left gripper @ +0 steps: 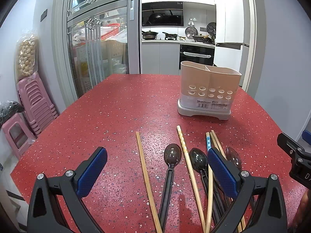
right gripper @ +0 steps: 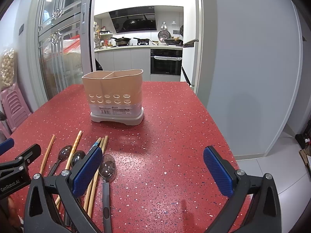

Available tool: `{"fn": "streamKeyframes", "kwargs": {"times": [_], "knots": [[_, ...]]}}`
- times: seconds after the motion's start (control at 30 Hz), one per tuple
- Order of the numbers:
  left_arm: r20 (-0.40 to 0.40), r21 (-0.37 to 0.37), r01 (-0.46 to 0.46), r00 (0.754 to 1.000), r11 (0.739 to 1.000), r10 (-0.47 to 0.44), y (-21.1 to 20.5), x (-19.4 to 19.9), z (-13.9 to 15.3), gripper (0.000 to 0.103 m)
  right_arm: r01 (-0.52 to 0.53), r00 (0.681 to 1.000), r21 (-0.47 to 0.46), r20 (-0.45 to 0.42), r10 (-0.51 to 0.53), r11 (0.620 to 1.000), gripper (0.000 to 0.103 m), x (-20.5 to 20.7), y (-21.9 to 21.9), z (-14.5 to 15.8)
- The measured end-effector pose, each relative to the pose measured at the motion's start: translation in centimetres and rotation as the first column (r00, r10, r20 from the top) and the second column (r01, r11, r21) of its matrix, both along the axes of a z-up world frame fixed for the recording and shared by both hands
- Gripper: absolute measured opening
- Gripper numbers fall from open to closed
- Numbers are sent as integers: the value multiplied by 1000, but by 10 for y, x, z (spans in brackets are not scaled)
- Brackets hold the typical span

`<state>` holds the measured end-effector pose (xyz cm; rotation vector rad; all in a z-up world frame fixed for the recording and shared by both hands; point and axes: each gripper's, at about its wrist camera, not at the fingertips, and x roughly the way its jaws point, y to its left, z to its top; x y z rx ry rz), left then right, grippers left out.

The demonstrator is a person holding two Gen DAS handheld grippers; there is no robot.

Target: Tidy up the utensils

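Observation:
A beige two-compartment utensil holder (left gripper: 209,89) (right gripper: 113,95) stands empty on the red speckled table (left gripper: 116,116) (right gripper: 175,136). Several wooden chopsticks (left gripper: 144,174) (right gripper: 75,145) and three dark spoons (left gripper: 171,161) (right gripper: 107,169) lie loose on the table in front of it. My left gripper (left gripper: 157,170) is open, hovering over the chopsticks and spoons. My right gripper (right gripper: 153,169) is open and empty, over bare table to the right of the utensils. The right gripper's edge shows in the left wrist view (left gripper: 293,155).
Pink stacked stools (left gripper: 33,104) and a bag of snacks (left gripper: 26,56) stand left of the table. A glass sliding door (left gripper: 97,38) and a kitchen lie behind. The table's right edge (right gripper: 223,136) drops to a tiled floor.

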<state>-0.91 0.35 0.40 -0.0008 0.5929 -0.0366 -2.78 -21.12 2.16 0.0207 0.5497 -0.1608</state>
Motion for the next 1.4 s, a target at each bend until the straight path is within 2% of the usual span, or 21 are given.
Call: {"fn": "streamKeyframes", "kwargs": {"times": [1.4], "knots": [[25,-7,12,1000,1000,-12,-3,-4,5,103,10,1000,5,5,-10,1000,103,-4,0,-1]]}}
